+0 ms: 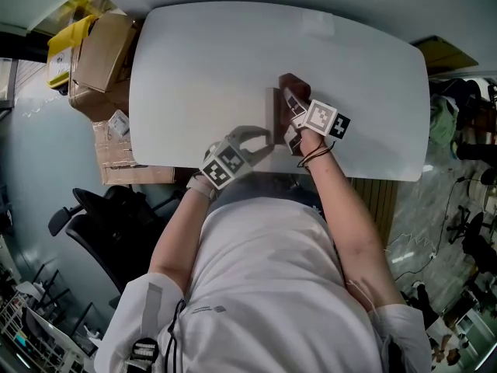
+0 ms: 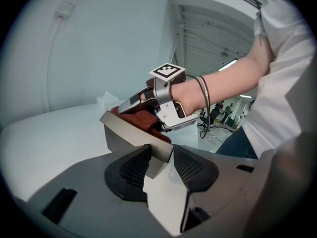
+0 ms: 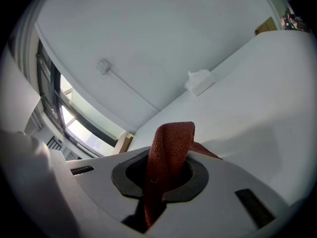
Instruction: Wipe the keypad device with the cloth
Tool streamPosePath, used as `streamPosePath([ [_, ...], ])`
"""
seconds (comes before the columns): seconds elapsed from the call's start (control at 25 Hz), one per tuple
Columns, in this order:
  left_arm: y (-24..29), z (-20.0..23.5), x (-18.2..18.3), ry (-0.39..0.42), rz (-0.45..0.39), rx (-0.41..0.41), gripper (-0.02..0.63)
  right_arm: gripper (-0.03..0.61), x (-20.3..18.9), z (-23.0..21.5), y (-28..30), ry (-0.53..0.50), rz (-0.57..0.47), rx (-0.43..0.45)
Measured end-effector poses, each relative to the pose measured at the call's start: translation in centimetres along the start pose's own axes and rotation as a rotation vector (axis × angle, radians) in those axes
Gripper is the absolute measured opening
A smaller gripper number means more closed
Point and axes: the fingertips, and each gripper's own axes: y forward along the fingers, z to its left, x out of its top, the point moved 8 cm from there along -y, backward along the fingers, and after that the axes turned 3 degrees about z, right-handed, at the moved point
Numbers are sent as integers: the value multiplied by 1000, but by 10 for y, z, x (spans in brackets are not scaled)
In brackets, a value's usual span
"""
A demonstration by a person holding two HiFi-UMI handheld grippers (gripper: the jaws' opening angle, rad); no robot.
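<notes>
The keypad device (image 1: 276, 116) is a grey slab held tilted above the near side of the white table (image 1: 194, 68). My left gripper (image 1: 262, 141) is shut on the device's near corner (image 2: 143, 145), which sits between the black pads (image 2: 126, 172). A red-brown cloth (image 2: 141, 119) lies on the device's top face. My right gripper (image 1: 293, 109) is shut on this cloth (image 3: 168, 150) and holds it against the device. In the right gripper view the cloth bunches up between the jaws and hides the device.
Cardboard boxes (image 1: 101, 53) and a yellow item (image 1: 66, 49) stand beyond the table's left edge. A black office chair (image 1: 101, 216) is at the near left. A small white box (image 3: 199, 82) sits at the table's far side.
</notes>
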Motion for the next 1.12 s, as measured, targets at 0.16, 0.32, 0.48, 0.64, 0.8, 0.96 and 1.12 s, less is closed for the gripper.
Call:
streamPosePath([
  [0.16,0,0,0,-5,-2,3,155,54,-5,-27,-4,21,6,-84],
  [0.32,0,-1,-1,-10,-9,8,155,54,-14,-60,-13,69,21,-138],
  [0.48,-1,-1,-1,-9,-13,12,156,54,-25,-72,-22,72,30,-168],
  [0.64,-1,-1,0,-9,-13,13,156,54,-40,-70,-35,135,-1,-150],
  [0.8,-1,0,0,-10,-12,14,156,54,-49,-53,-43,111,-26,-117],
  [0.96,-1,1,-2,-7,-9,11,156,54,-54,-33,-44,79,-14,-64],
  [1.12,-1,1,-2,-8,-10,16,156,54,-57,-11,-46,56,-9,-19],
])
